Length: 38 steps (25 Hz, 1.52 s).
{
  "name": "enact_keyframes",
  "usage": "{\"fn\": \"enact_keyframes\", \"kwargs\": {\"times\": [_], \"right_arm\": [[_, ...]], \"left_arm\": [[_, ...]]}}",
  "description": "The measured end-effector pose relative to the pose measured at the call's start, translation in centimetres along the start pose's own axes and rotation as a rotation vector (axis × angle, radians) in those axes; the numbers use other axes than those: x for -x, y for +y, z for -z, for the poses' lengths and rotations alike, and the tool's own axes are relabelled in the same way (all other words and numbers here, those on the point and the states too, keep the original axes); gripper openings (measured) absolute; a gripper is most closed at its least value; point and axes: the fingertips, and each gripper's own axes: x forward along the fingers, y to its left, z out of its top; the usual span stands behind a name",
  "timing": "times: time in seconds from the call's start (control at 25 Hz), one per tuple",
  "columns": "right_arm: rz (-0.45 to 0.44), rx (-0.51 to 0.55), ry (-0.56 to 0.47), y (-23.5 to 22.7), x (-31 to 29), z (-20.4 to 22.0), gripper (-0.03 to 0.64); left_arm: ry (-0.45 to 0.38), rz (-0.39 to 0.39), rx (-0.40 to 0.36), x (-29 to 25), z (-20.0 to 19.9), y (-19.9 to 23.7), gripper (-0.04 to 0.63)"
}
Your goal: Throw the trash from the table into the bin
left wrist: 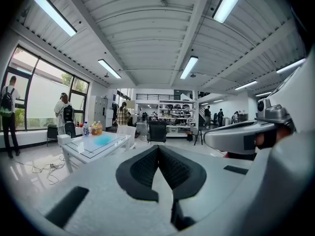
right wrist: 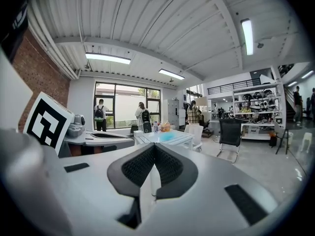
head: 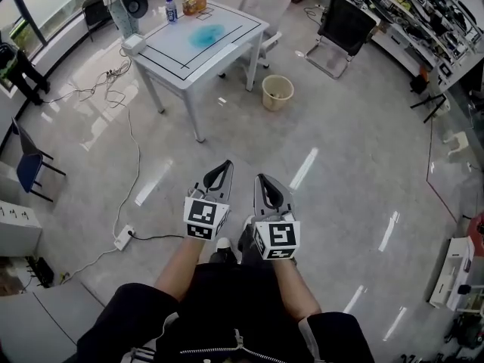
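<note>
A white table [head: 227, 48] stands well ahead on the shiny floor. It carries a clear bottle [head: 172, 9], two orange drink bottles [head: 195, 0], a blue patch [head: 206, 33] and a small white box [head: 134, 44]. A beige bin [head: 277, 92] sits on the floor by the table's near right leg. My left gripper [head: 224, 166] and right gripper [head: 261, 178] are held side by side in front of me, far short of the table. Both are shut with nothing between the pads. The left gripper view shows the table [left wrist: 98, 144] beyond its closed jaws.
A white chair [head: 265, 2] stands behind the table and a black chair [head: 344, 29] to its right. A cable and power strip [head: 123, 237] lie on the floor at left, near a blue chair [head: 30, 169]. Shelves line the right wall. People stand by the far windows.
</note>
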Motion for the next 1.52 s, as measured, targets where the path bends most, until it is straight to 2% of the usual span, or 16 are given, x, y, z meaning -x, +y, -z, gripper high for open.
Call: {"fn": "enact_keyframes", "kwargs": {"times": [0.24,0.6,0.92,1.16,1.52], "right_arm": [[-0.007,-0.023,0.023,-2.2,-3.9,0.6,0.009],[-0.082,-0.040,0.011,-6.4,-13.5,-0.4,0.009],[-0.165,-0.046,0.010,-10.8,-22.5,-3.6,0.009],[-0.210,-0.054,0.030,-14.5,-27.5,-3.9,0.009],[-0.256,-0.053,0.063,-16.1,-34.7,-4.0,0.009]], "left_arm": [[0.023,-0.004,0.015,-4.1,0.4,1.8,0.008],[0.046,-0.062,-0.008,-12.1,-0.1,6.6,0.008],[0.069,-0.113,-0.030,-20.4,-3.0,10.7,0.008],[0.078,-0.148,-0.032,-25.9,-3.8,12.8,0.008],[0.088,-0.185,-0.008,-31.5,-3.9,17.8,0.008]]}}
